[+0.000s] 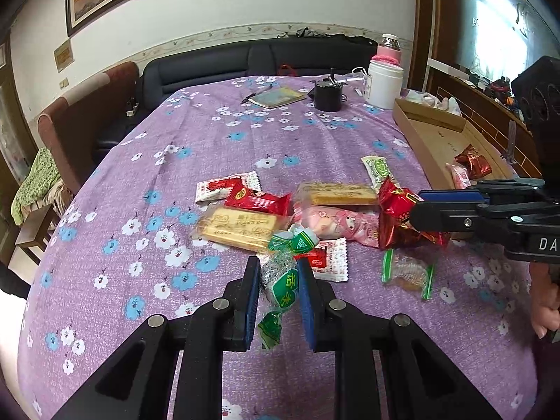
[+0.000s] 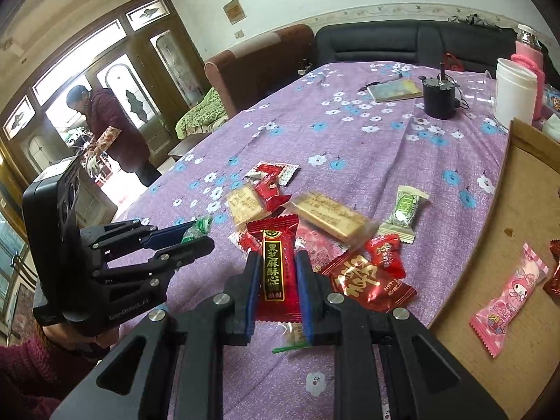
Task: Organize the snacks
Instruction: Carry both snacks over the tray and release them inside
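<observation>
My left gripper [image 1: 278, 280] is shut on a green-and-silver wrapped candy [image 1: 280, 285] just above the purple flowered tablecloth [image 1: 210, 140]; it also shows in the right wrist view [image 2: 201, 236]. My right gripper [image 2: 278, 269] is shut on a red sesame candy packet [image 2: 278, 266]; in the left wrist view it [image 1: 416, 210] holds that red packet [image 1: 399, 217] over the snack pile. Several loose snacks lie in the middle of the table: tan biscuit bars [image 1: 336, 194], a pink packet [image 1: 339, 225], red packets [image 2: 371, 283].
A shallow cardboard tray [image 2: 518, 217] at the right holds a pink candy [image 2: 507, 295] and a red one [image 1: 472, 162]. A black pot [image 1: 327, 96], white jar [image 1: 383, 84], notebook [image 1: 280, 97] stand at the far end. A person [image 2: 112, 133] stands by the door.
</observation>
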A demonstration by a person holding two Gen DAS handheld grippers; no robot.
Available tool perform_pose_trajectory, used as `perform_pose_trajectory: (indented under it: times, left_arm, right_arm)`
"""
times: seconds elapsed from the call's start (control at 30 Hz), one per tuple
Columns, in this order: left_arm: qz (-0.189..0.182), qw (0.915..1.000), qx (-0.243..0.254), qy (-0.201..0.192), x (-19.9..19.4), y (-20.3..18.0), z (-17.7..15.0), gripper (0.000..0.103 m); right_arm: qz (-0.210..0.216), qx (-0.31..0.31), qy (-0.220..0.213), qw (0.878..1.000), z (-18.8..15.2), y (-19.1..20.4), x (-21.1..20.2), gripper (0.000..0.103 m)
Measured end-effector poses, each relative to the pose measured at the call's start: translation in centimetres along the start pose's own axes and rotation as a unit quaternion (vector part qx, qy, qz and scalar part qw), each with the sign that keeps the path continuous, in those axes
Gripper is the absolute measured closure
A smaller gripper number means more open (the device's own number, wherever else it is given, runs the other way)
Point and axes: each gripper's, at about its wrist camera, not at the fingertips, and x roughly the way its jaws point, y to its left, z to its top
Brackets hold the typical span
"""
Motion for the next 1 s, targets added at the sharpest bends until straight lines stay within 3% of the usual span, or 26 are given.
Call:
perform_pose_trajectory:
  times: [0.53, 1.0]
  left_arm:
    - [-0.029, 0.9995, 0.011, -0.005, 0.1, -2.9, 2.3, 0.082]
    - [-0.095, 0.9941, 0.05, -0.014, 1.1, -11.0, 6.7, 0.082]
  right_arm:
    - [-0.006, 0.022, -0.009, 1.0, 0.3, -1.2, -0.7, 0.084]
    - [-0.039, 0.101, -0.054, 0.993, 1.2, -6.6, -4.1, 0.084]
